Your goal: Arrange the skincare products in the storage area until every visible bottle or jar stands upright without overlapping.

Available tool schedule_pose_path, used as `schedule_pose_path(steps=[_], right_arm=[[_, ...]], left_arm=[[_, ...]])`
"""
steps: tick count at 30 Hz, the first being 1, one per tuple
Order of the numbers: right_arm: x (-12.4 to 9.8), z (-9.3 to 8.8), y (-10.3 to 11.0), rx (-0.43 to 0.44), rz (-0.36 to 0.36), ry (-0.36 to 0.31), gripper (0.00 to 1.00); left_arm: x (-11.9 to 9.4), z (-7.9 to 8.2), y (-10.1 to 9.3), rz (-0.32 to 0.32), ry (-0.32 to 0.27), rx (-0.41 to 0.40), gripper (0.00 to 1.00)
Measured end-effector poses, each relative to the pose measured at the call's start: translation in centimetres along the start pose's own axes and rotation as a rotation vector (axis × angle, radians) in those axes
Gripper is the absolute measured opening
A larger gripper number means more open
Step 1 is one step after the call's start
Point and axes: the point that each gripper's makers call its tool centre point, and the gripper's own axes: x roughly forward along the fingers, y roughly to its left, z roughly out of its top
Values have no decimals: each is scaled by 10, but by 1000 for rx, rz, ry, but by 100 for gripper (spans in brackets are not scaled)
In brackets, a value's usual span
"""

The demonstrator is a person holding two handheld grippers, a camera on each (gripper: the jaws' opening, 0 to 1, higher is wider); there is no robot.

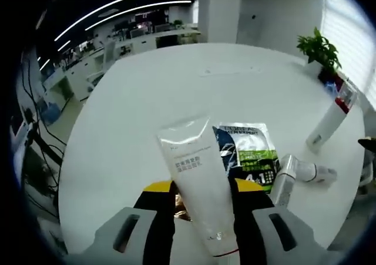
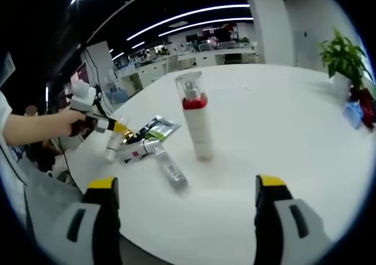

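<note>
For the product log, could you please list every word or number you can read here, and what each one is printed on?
"4:1": on the lower part of the green and black sachet.
Sachet header: white lettering, too blurred to read.
White tube held in the left gripper: grey lines of print, too small to read.
Red-collared pump bottle: no legible text.
Lying small bottle: label unreadable.

White round table [image 2: 282, 130]: 1 tall white bottle [image 2: 195, 117] with red collar and clear cap, standing upright near the centre. 1 small tube [image 2: 170, 170] lying flat beside it. 1 dark sachet [image 2: 156, 126] lying flat behind. Left gripper [image 2: 120, 131], held by a hand [image 2: 75, 123], closed on a white tube [image 2: 140, 148]. Right gripper [image 2: 187, 218]: jaws wide apart, nothing between. 1 potted plant [image 2: 343, 62] at the far edge.
</note>
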Motion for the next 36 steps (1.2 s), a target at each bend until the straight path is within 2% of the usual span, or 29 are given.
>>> schedule_pose_path(steps=[6,13,22,36], right_arm=[[0,3,6,-16,17,-8,97],[0,7,12,-29,35,-15,97],[0,13,24,-46,68,-23,97],[2,25,51,-77,144,-40,90]], left_arm=[[-16,7,-5,-14,-58,69,34],[-38,8,-14,-26,-106,123,34],[-63,1,-28,-45,-154,145,33],[-97,-13,-44,-34,-210,142,32]])
